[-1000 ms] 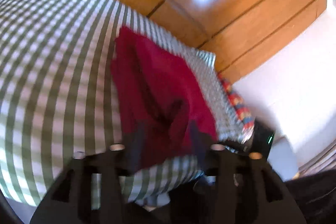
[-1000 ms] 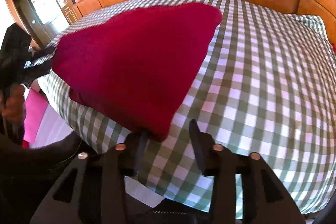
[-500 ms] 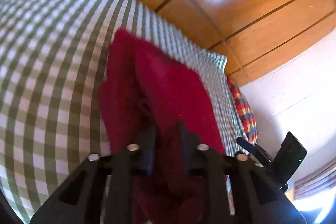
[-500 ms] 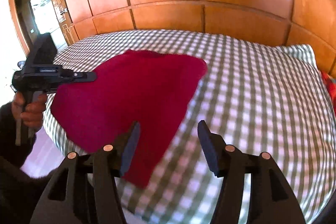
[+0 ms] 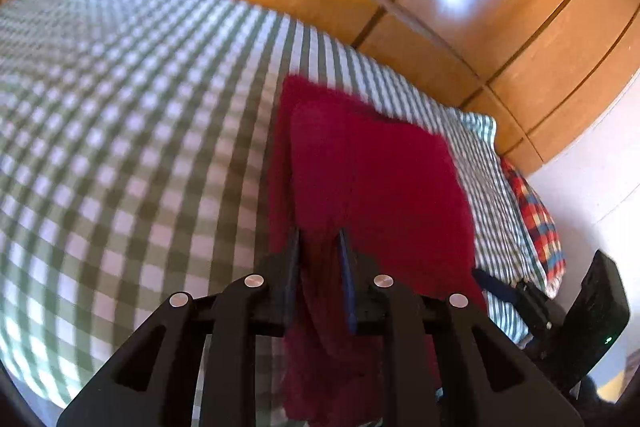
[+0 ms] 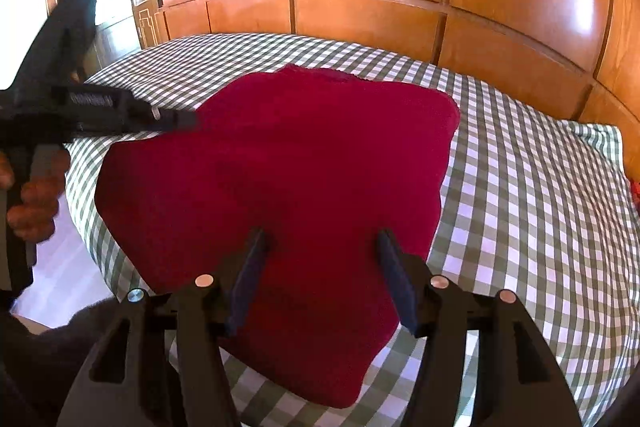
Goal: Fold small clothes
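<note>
Red garment (image 6: 280,179) spread on checked bed (image 6: 520,207); soft, limp, light. Edge pinched in left gripper (image 5: 320,243). Right gripper (image 6: 322,243) held wide, empty; corners best gripped.

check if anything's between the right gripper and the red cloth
Nothing visible is. The right gripper hangs open right over the red cloth on the checked bed, with only air between its fingers and the fabric. The left gripper pinches the cloth's far-left edge, well clear.
</note>
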`<state>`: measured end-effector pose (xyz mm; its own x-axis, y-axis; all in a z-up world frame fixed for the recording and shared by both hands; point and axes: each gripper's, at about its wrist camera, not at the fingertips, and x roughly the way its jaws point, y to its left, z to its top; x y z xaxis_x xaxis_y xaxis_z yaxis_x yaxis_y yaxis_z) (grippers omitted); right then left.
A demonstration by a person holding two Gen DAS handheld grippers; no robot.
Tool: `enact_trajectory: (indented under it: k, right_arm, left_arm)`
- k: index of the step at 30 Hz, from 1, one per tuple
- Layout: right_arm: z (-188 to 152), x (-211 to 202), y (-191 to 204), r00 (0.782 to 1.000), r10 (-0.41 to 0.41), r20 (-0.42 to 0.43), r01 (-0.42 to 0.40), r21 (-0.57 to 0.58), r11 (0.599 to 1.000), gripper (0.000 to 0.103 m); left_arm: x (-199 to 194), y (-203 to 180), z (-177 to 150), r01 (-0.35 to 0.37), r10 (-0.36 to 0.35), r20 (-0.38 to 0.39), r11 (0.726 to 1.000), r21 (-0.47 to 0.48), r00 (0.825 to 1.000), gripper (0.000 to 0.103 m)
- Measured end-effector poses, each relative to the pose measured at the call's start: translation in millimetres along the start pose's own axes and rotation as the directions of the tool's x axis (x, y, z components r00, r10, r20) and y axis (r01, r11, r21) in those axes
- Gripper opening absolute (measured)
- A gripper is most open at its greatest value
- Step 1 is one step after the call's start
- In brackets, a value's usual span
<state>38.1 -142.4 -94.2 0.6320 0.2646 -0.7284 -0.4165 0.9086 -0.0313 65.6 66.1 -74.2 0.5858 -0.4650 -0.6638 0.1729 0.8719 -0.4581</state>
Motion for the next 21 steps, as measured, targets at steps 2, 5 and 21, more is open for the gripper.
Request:
enact_trajectory:
  k: [2, 5, 21]
  right_arm:
    - [3.2, -5.7, -4.2, 1.0, 0.015, -0.012, -0.015, 0.006, 1.0, 0.064]
    - [11.0, -19.9, -15.1, 0.998, 0.064, -0.005, -0.063, 0.052, 0.997, 0.065]
    - [76.4, 17.9, -67.9, 0.999, 0.052, 0.005, -0.052, 0.262, 0.964, 0.071]
  left_arm:
    - [-15.0, -18.3, 7.0, -0.029, 0.025, 0.07, 0.998, 0.055, 0.997, 0.017]
    - [-25.5, -41.2, 10.0, -0.065, 0.047, 0.127, 0.987, 0.144, 0.991, 0.017]
    - [15.0, -66.8, -23.4, -0.217, 0.188, 0.114, 0.907, 0.361, 0.976, 0.024]
